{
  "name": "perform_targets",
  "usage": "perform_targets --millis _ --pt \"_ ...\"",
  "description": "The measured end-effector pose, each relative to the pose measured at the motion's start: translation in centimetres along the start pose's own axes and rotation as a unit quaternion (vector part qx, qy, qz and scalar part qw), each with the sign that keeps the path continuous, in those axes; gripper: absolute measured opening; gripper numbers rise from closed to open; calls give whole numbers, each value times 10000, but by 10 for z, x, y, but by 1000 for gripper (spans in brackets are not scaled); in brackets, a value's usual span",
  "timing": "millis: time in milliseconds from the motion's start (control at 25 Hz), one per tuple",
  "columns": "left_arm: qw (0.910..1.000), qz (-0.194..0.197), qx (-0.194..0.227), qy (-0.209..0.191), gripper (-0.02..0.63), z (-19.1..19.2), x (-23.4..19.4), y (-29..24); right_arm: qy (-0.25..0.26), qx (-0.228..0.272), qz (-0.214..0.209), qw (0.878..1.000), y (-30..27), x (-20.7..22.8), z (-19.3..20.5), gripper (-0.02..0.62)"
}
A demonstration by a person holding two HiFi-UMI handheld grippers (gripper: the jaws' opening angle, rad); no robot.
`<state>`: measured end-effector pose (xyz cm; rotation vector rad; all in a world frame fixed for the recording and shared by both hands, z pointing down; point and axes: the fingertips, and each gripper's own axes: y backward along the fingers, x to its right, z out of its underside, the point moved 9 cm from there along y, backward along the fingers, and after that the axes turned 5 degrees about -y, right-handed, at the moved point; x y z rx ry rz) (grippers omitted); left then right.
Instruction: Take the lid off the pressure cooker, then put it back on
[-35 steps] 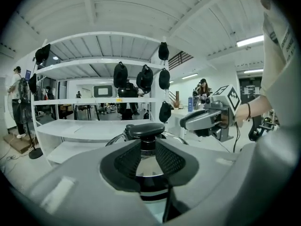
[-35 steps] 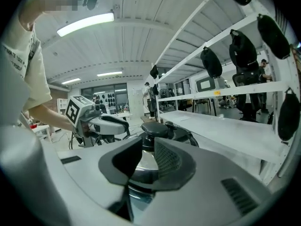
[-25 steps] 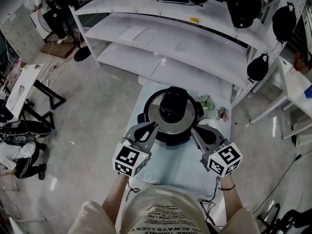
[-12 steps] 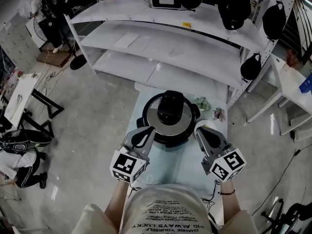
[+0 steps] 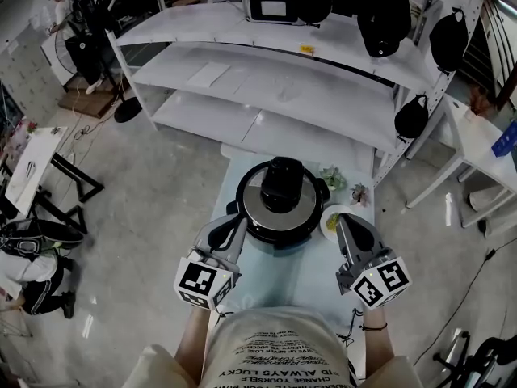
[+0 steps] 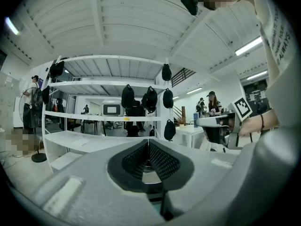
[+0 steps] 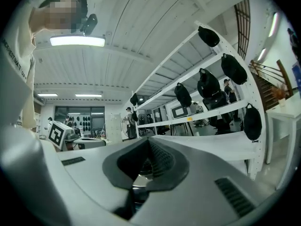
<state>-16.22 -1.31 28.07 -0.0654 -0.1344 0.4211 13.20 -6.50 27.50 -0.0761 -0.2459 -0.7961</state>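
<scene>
Jaws are clamped empty on my left gripper (image 5: pixel 235 222) and right gripper (image 5: pixel 346 221), both now drawn back near me from the pressure cooker (image 5: pixel 245 217). Its lid (image 5: pixel 266 209) sits on top, so the task seems finished.

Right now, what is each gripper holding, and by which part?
Nothing: left gripper and right gripper both have jaws shut and empty; the lid sits on the pressure cooker.

White tiered shelving (image 5: pixel 266 79) stands at the far side on a grey floor (image 5: pixel 153 184). Black bags (image 5: pixel 412 115) hang from its right end, and a strip light (image 7: pixel 77 41) glows overhead.
</scene>
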Motion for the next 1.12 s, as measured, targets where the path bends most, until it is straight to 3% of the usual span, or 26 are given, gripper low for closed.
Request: perform_targets --millis 1120 --pt "9999 -72 -80 -19 26 5 -2 3 2 -43 247 9997 16 0 12 5"
